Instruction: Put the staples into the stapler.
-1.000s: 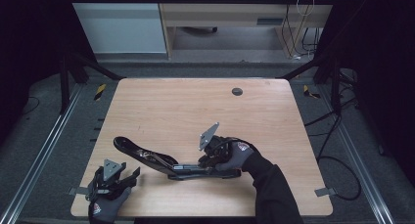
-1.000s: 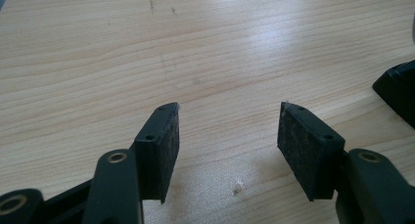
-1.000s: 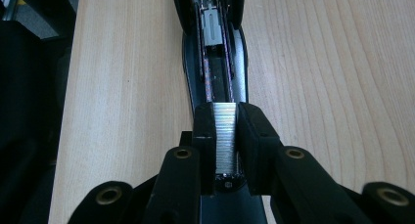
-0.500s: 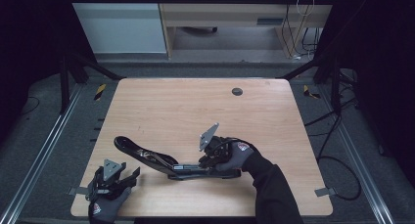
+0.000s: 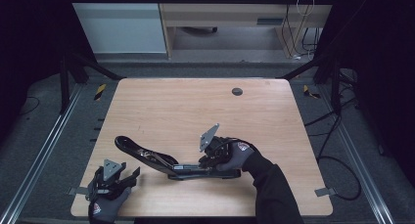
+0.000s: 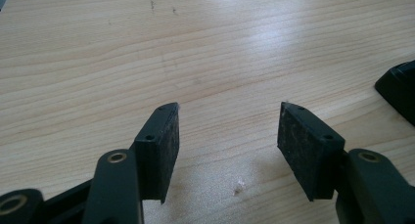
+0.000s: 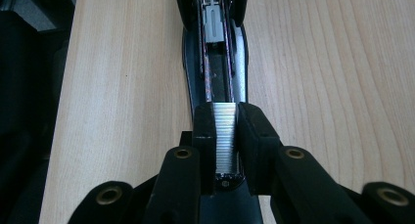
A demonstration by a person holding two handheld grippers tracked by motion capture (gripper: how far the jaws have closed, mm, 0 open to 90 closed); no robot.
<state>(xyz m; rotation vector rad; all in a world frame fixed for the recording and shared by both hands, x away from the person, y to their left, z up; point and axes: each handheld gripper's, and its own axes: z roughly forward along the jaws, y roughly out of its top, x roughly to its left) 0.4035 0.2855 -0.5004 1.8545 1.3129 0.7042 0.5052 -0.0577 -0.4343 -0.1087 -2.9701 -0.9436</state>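
Two grippers: right gripper (image 7: 226, 136) clamped on staple strip (image 7: 225, 136) over open stapler (image 5: 161, 160) channel; left gripper (image 6: 227, 136) fingers apart, nothing between.

No readable text, label, brand or number anywhere; glove logos beside the stapler (image 5: 166, 160) too small to decipher.

Looks like a lab or test room set up for recording. A bare wooden bench (image 5: 195, 106) inside a black metal frame (image 5: 68, 72) on grey carpet (image 5: 63, 150), dark curtains at both sides. Loose cables (image 5: 337, 131) trailing on the floor, a pale desk (image 5: 220, 13) behind.
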